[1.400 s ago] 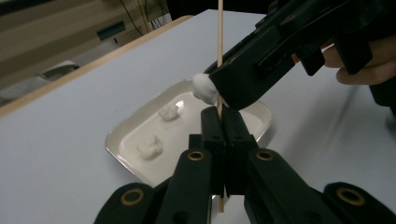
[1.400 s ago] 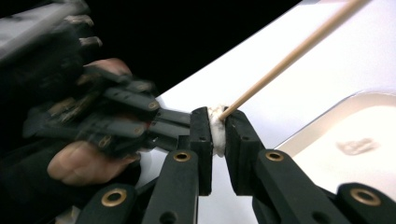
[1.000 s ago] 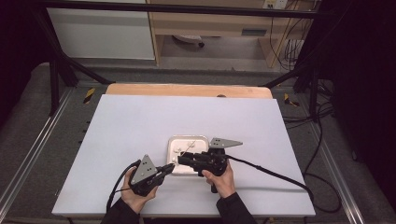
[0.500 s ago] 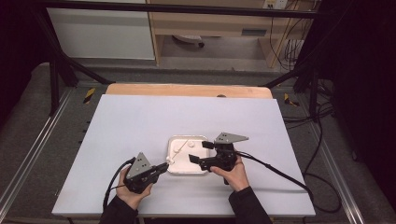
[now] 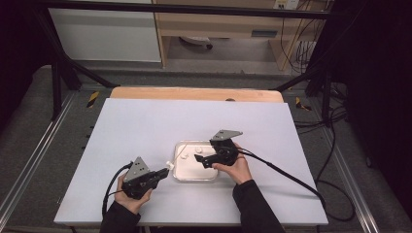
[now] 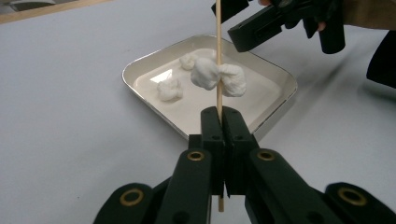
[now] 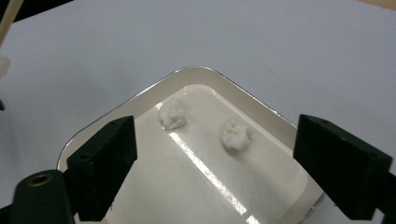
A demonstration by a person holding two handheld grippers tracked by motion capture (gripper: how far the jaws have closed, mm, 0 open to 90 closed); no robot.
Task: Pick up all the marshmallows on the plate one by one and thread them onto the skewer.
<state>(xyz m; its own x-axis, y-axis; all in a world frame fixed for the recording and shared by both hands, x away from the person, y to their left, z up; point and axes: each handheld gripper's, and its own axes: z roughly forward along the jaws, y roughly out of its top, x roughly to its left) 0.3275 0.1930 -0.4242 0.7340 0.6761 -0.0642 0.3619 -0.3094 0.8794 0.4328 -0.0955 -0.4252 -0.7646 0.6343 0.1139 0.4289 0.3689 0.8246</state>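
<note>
— While the left gripper (image 6: 223,122) keeps its jaws clamped on the wooden skewer (image 6: 218,56), what's changed around the tray (image 5: 180,174)?
— It has drawn back off the tray's near-left corner, two white lumps (image 6: 218,77) threaded on the stick.
— And beyond?
— The right gripper (image 7: 212,163) has slid rightward over the tray; its jaws have just spread wide, empty, above two loose lumps (image 7: 173,113).

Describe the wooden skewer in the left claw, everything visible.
The skewer is a thin, pale wooden stick, straight and round. The left claw is shut on its lower part, a short end poking out below the jaws. Two white marshmallows are threaded on it side by side, above the white tray. Its top runs out of frame.
</note>
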